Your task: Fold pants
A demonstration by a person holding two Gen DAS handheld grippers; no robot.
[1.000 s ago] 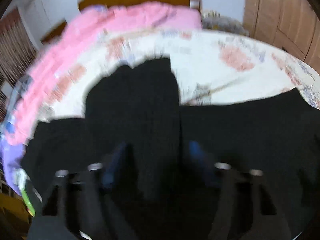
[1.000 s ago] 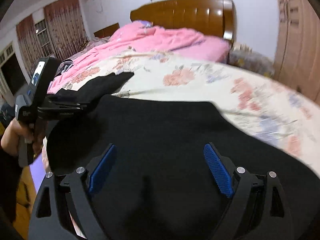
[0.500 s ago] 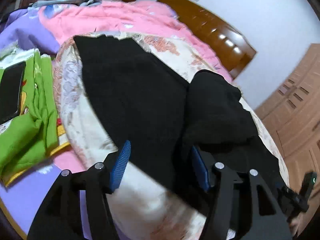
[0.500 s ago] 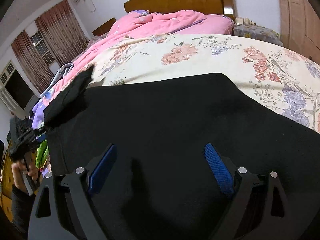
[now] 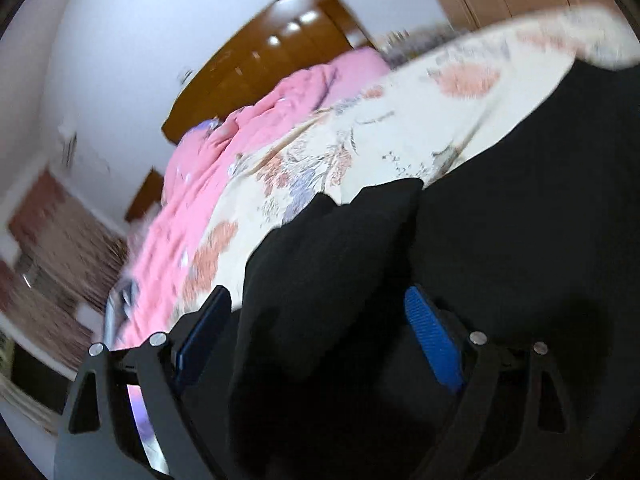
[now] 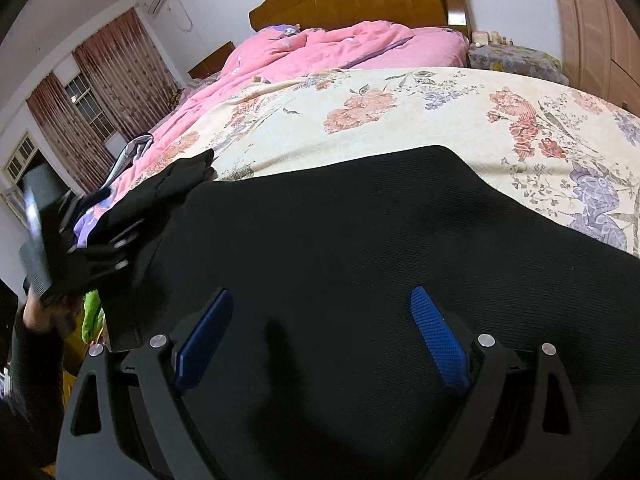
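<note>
Both tongs gape: left gripper (image 5: pixel 316 332) straddles limp pants (image 6: pixel 380 240) near the bed's (image 6: pixel 400 120) edge; right gripper (image 6: pixel 320 328) hovers empty. Pinch hems.

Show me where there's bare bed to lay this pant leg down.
Bare floral bedspread lies between the black pants and the pink quilt, widest toward the wardrobe side. The left edge is crowded: the left gripper, bunched pant leg and other clothes.
</note>
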